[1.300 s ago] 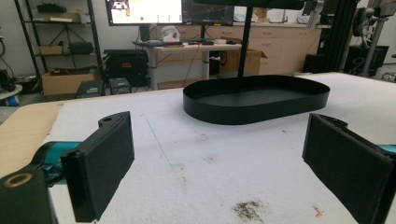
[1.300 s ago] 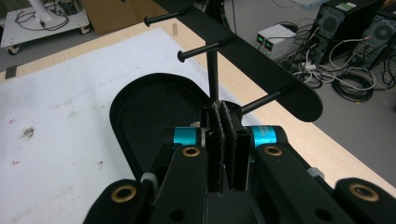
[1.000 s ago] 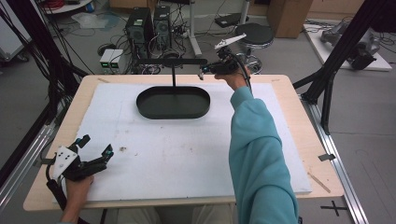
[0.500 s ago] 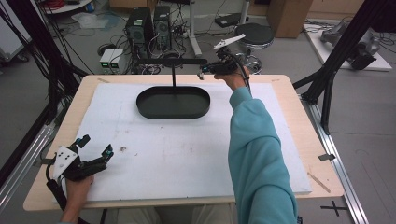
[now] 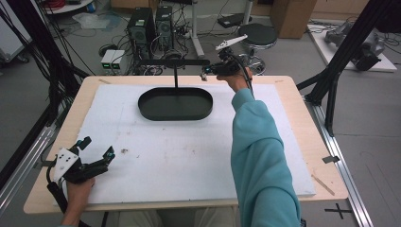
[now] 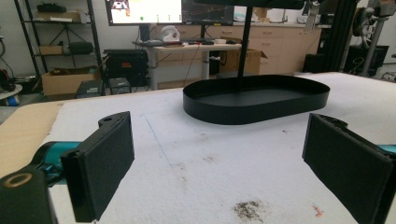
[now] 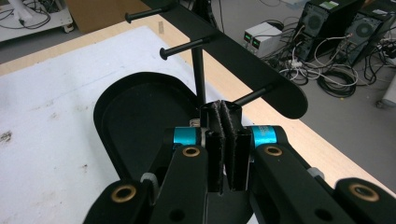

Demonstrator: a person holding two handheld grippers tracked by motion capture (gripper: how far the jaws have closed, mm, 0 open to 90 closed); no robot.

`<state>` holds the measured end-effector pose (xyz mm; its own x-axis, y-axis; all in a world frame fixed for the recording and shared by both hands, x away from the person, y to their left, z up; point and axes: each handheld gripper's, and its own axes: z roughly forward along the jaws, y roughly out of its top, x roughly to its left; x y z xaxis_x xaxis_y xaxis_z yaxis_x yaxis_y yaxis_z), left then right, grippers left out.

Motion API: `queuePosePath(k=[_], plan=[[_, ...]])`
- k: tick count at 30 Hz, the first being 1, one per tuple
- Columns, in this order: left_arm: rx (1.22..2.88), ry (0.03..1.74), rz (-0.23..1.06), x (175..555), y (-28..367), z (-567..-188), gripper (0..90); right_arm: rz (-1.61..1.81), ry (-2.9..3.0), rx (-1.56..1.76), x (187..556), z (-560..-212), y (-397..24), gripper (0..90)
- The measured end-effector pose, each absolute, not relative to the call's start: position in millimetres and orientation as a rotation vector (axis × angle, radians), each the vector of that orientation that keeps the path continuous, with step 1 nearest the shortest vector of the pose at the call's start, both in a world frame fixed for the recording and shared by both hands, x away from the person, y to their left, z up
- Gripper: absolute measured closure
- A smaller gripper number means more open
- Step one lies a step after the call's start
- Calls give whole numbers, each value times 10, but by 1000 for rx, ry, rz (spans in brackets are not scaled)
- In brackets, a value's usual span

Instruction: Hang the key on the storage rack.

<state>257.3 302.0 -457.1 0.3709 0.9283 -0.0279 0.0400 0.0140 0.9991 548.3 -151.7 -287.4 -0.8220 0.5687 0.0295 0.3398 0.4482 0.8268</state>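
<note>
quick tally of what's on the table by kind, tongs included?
Black oval tray with post and peg bar: 1
White foam mat: 1
Tongs: 2, left tongs open, right tongs shut
Total: 4

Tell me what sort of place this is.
Most likely a robotics or computer lab. Desktop towers and tangled cables sit on the floor behind the table, and a monitor and storage shelves line the wall.

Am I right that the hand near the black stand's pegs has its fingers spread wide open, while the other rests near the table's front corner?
Not quite: the right gripper by the black stand's pegs has its fingers pressed shut, as the right gripper view shows. The left gripper does rest near the table's front corner.
</note>
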Motion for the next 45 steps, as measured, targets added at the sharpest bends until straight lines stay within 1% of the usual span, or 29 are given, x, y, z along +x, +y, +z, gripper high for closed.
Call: queuePosePath(k=[24, 37, 38, 41, 43, 45], plan=[[1378, 959, 893, 2572, 3023, -4570, 94, 1335, 2417, 771, 5525, -2893, -1543, 884], [1374, 960, 890, 2575, 3016, -4571, 94, 1363, 2391, 790, 5605, -2951, -1611, 870], [1375, 959, 890, 2574, 3017, -4571, 94, 1370, 2383, 782, 5617, -2959, -1615, 882], [1383, 957, 894, 2573, 3020, -4570, 94, 1400, 2350, 811, 5624, -2948, -1655, 881], [1386, 959, 894, 2574, 3021, -4570, 94, 1390, 2358, 818, 5617, -2938, -1682, 873], [1384, 959, 894, 2575, 3018, -4570, 94, 1389, 2360, 824, 5603, -2924, -1703, 844]])
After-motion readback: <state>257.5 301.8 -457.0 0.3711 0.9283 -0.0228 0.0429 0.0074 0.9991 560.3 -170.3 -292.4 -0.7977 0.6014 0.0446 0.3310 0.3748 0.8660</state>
